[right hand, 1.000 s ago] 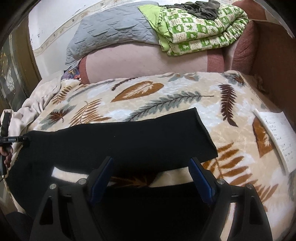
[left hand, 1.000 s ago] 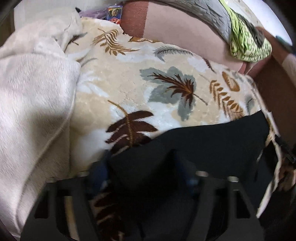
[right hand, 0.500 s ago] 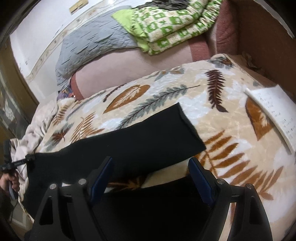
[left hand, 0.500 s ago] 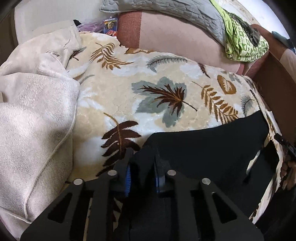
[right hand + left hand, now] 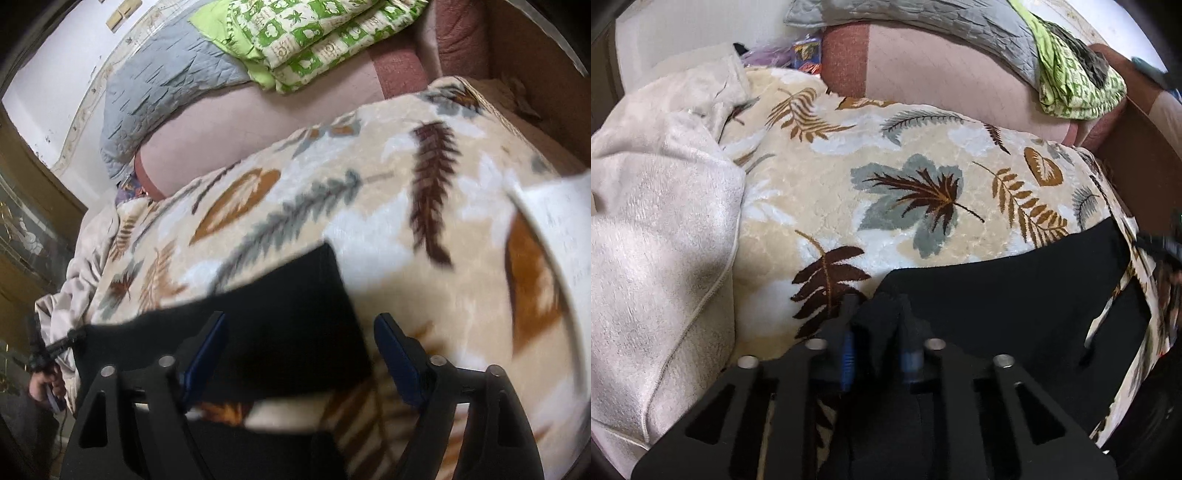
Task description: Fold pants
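Black pants (image 5: 1015,295) lie stretched across a leaf-patterned blanket (image 5: 923,155). My left gripper (image 5: 877,314) is shut on one end of the pants, with a fold of black cloth bunched between its blue pads. In the right wrist view the other end, a pant leg (image 5: 266,310), runs under my right gripper (image 5: 301,321). That gripper's jaws are closing but stand wide, and the leg's end edge lies between the fingers with no pad pressing on it. A hand (image 5: 44,384) with the left gripper shows at the far left of this view.
A cream fleece blanket (image 5: 653,229) is heaped to the left. A pink sofa back (image 5: 229,122) carries a grey quilt (image 5: 166,81) and a green patterned quilt (image 5: 317,33). A white paper sheet (image 5: 557,229) lies at the right, near a brown wooden side (image 5: 535,55).
The left jaws have shut on the pants' end and raised it slightly. The right gripper has slid right along the leg to its end, rolling, and its jaws have narrowed a little.
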